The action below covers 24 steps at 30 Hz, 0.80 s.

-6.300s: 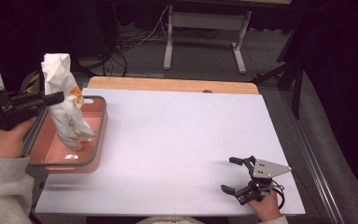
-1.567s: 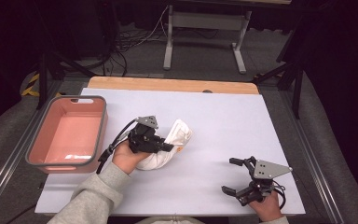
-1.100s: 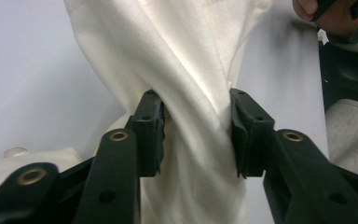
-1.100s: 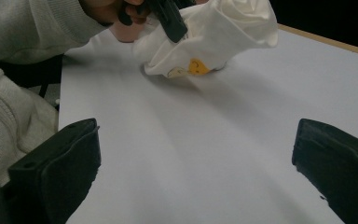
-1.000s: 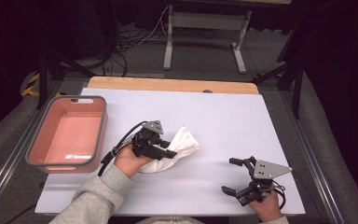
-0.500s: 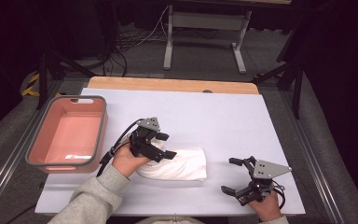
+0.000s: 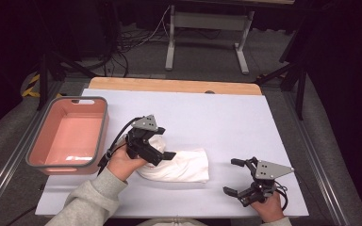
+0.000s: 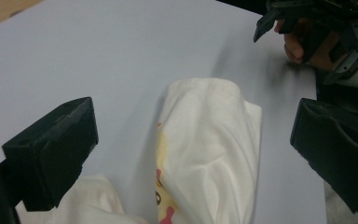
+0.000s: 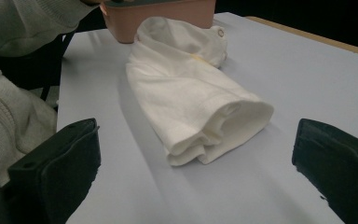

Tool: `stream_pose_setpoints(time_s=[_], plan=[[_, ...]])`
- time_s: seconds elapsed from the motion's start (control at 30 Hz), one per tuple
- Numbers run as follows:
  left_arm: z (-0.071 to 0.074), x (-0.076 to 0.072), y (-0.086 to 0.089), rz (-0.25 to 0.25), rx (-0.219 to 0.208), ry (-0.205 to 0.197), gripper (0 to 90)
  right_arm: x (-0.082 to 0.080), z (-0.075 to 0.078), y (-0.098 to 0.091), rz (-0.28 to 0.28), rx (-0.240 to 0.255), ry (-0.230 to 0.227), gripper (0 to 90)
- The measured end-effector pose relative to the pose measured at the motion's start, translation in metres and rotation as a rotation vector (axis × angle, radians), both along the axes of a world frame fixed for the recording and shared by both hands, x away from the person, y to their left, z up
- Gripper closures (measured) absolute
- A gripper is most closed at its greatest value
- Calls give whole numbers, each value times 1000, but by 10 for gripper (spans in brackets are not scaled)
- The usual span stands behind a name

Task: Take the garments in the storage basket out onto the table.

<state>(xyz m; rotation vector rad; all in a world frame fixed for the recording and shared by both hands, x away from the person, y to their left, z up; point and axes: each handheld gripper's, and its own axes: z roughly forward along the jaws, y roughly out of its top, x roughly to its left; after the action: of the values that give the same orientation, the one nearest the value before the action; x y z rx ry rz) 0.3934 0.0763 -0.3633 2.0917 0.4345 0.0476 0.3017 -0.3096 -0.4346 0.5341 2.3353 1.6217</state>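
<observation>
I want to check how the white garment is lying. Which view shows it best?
The right gripper view: the whole white garment lies crumpled on the table. The high view has its left end under the left gripper; the left gripper view crops it.

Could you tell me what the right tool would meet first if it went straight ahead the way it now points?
Most likely the white garment: the open right tool points at its folded end, with bare table between them.
</observation>
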Motion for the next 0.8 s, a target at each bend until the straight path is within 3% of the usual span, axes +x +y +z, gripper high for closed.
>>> stream_pose_setpoints(time_s=[0.23,0.5,0.8], plan=[[10,-8,9,-1,-21,-36,4,0,0,0,-2,0,-1,15],[15,-19,26,19,-15,-70,3,0,0,0,-2,1,-2,15],[11,-29,48,50,-28,-92,3,0,0,0,-1,3,-2,15]])
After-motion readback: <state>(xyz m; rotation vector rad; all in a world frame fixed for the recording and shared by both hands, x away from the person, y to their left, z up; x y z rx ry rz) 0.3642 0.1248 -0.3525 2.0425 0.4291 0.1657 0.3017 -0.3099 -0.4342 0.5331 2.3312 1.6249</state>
